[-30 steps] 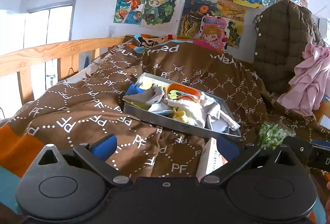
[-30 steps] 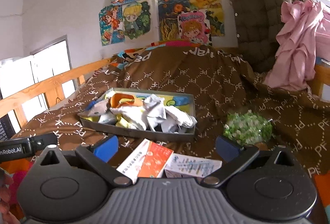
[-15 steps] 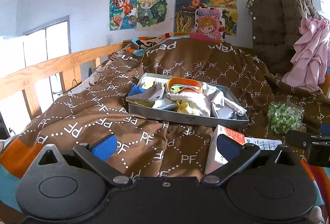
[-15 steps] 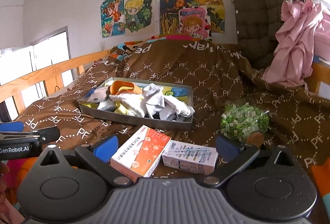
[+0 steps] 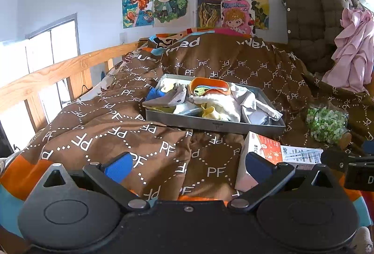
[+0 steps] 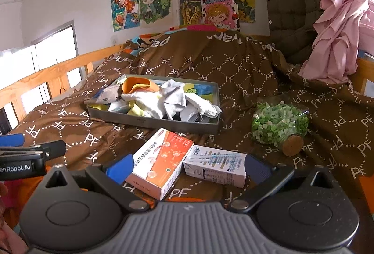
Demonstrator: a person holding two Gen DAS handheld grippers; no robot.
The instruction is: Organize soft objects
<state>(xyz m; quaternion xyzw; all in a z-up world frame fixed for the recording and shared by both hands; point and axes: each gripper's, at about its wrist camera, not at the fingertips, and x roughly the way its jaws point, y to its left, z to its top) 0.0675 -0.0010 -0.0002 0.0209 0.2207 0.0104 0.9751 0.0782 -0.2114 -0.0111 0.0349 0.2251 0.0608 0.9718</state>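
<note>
Right gripper [image 6: 188,167] jaws spread, empty, w/ orange-white cardboard box [image 6: 161,160] just ahead. Left gripper [image 5: 187,166] also spread, empty; side reads "enRobot.AI". Soft cloth pile [image 6: 163,99] lies in grey rectangular tray [image 6: 152,122] beyond box, on brown "PF"-print duvet [image 6: 245,71].

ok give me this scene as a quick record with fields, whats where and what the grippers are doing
surface: bed with brown PF-print blanket
tray: grey metal tray on the blanket, piled with socks and small cloth items
boxes: orange-and-white box and white-and-blue box lying side by side in front of the tray
jar: cork-stoppered jar of green pieces on its side, right of the tray
left gripper: fingers open, empty, above the blanket
right gripper: fingers open, empty, over the boxes
background: drawings on the wall, brown quilted coat, pink garment
</note>
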